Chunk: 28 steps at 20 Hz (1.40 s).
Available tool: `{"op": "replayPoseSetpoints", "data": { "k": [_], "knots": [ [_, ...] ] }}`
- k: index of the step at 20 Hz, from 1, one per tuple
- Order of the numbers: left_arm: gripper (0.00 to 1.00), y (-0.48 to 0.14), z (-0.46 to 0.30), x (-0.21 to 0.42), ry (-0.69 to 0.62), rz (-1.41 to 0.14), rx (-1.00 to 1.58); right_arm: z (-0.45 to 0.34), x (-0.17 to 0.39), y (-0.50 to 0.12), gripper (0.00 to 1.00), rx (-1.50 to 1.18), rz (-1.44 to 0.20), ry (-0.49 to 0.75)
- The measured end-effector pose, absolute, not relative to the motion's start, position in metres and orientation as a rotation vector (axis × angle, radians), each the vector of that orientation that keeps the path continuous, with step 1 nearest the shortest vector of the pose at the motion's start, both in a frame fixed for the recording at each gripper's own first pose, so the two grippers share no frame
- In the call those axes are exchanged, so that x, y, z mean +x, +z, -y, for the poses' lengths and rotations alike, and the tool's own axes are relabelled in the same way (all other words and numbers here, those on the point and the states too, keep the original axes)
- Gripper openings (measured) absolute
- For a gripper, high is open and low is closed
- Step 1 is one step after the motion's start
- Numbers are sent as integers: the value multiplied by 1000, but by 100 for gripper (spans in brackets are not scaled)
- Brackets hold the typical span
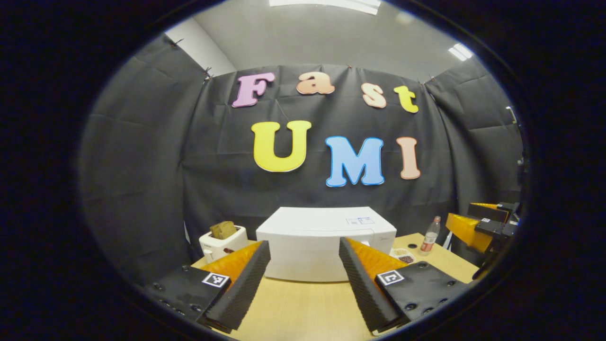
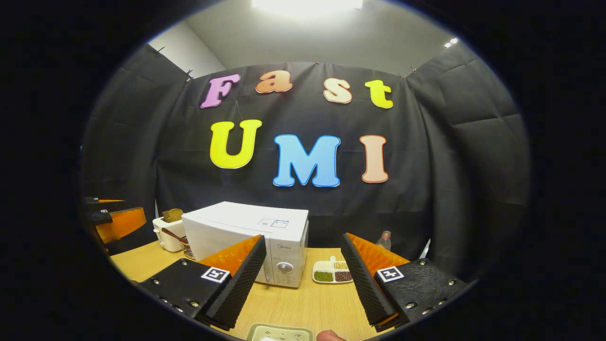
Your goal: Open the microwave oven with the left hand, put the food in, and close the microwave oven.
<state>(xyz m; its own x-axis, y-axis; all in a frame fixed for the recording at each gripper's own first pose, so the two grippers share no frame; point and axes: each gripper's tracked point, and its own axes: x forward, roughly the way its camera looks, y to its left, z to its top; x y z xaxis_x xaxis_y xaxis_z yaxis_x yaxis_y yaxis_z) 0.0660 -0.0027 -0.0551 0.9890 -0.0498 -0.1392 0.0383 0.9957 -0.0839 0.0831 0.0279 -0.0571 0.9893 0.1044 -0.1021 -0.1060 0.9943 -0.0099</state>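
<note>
- I am holding the left tongs (image 1: 303, 279) and right tongs (image 2: 303, 279) spread wide, both empty.
- The food dish (image 2: 280, 333) is sitting at the surface's near edge.
- The closed microwave (image 1: 326, 241) is standing toward the far edge; I am judging a level approach to its door best.

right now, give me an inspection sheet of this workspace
surface: wooden table, light grain
job's things: white microwave oven, door shut; pale plate at the near edge, food on it unclear
clutter: white toaster with bread; divided tray of beans; plastic bottle
grippers: left hand-held gripper open, empty; right hand-held gripper open, empty
cables: nothing seen
surroundings: black cloth wall, ceiling lights
</note>
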Motion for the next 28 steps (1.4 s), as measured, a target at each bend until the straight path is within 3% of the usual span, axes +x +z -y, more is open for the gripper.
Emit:
{"op": "replayPoseSetpoints", "data": {
  "k": [17,28],
  "knots": [
    [96,-13,-1,66,-29,-14,-28,-31,77,-46,97,-3,-46,123],
    [98,-21,7,58,-23,-27,-78,-26,73,-41,97,-1,-42,142]
  ]
}}
